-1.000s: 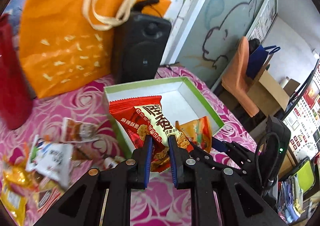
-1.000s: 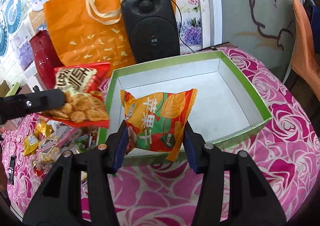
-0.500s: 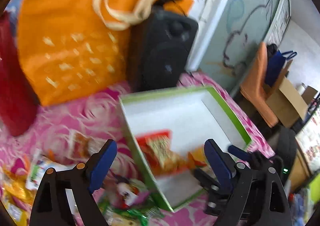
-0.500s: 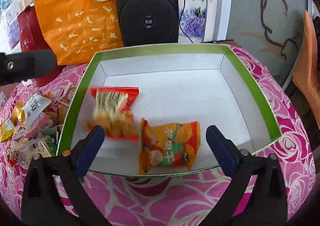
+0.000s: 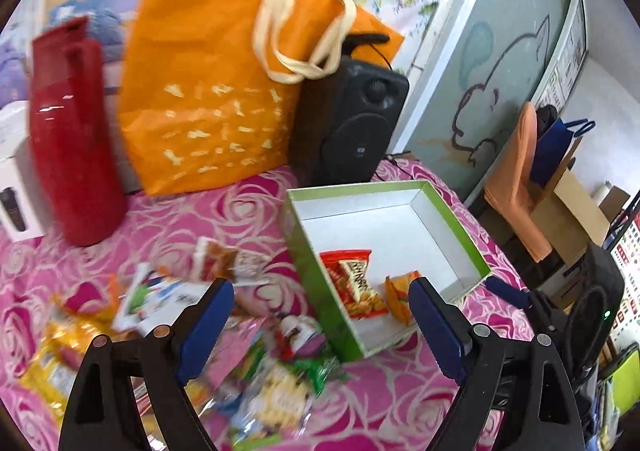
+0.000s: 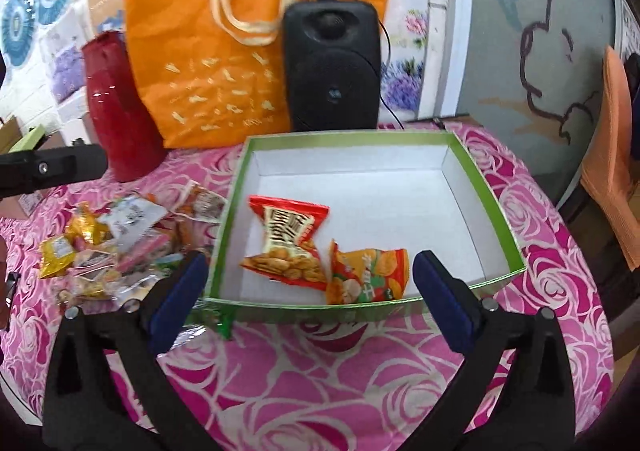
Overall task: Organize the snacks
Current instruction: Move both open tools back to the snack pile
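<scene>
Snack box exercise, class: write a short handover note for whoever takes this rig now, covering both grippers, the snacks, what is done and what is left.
Left gripper: open, empty, above the table near the box's corner.
Right gripper: open, empty, in front of the box.
Green box: holds a red snack bag and an orange snack bag, side by side near the front wall.
Done: two bags boxed.
Left: the snack pile on the pink tablecloth, left of the box.

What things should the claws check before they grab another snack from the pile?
1. Left claw open and holding nothing: ok.
2. Right claw open and holding nothing: ok.
3. Red snack bag and orange snack bag lying inside the green box: ok.
4. Room left in the box: ok, the far half is bare.
5. Snack pile left of the box, in view: ok.
6. Which snack lies loose on top: cannot tell, blurred.
</scene>
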